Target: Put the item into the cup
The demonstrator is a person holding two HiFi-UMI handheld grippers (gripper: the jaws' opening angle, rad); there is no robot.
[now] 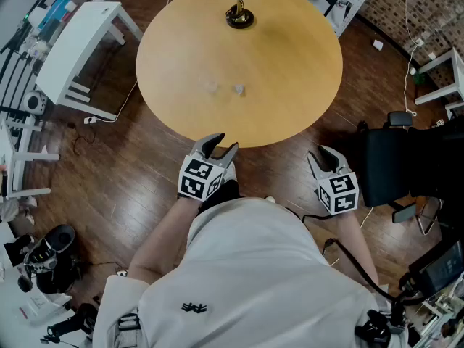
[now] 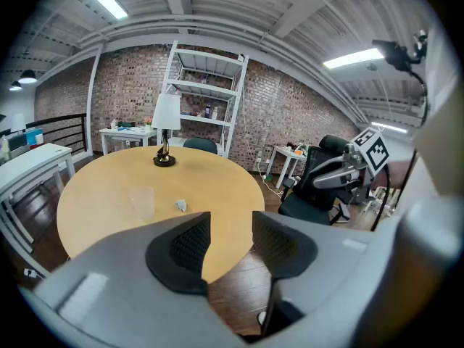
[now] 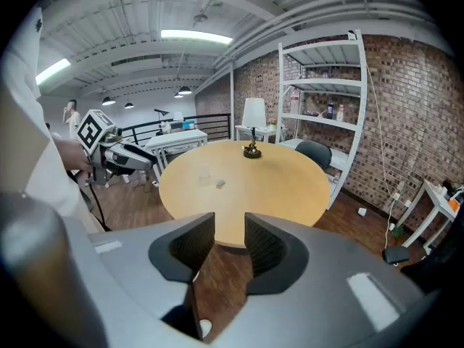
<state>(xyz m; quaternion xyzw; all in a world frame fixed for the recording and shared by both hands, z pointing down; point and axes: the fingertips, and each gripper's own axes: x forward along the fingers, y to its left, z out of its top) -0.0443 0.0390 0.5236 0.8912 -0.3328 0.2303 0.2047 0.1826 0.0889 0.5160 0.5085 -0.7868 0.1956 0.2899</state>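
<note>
A clear plastic cup (image 1: 212,88) stands on the round wooden table (image 1: 290,56), and a small crumpled pale item (image 1: 238,89) lies just to its right. Both appear again in the left gripper view, the cup (image 2: 143,201) and the item (image 2: 180,206), and smaller in the right gripper view, the cup (image 3: 205,175) and the item (image 3: 220,182). My left gripper (image 1: 220,148) hovers open at the table's near edge with nothing between its jaws (image 2: 230,227). Off the table to the right, my right gripper (image 1: 324,156) also stands open and empty (image 3: 230,241).
A lamp (image 1: 239,13) with a white shade stands at the table's far side. A black office chair (image 1: 395,165) sits close on the right. White desks (image 1: 80,49) stand to the left, and a white shelf unit (image 2: 206,96) rises behind the table. Cables run over the wooden floor.
</note>
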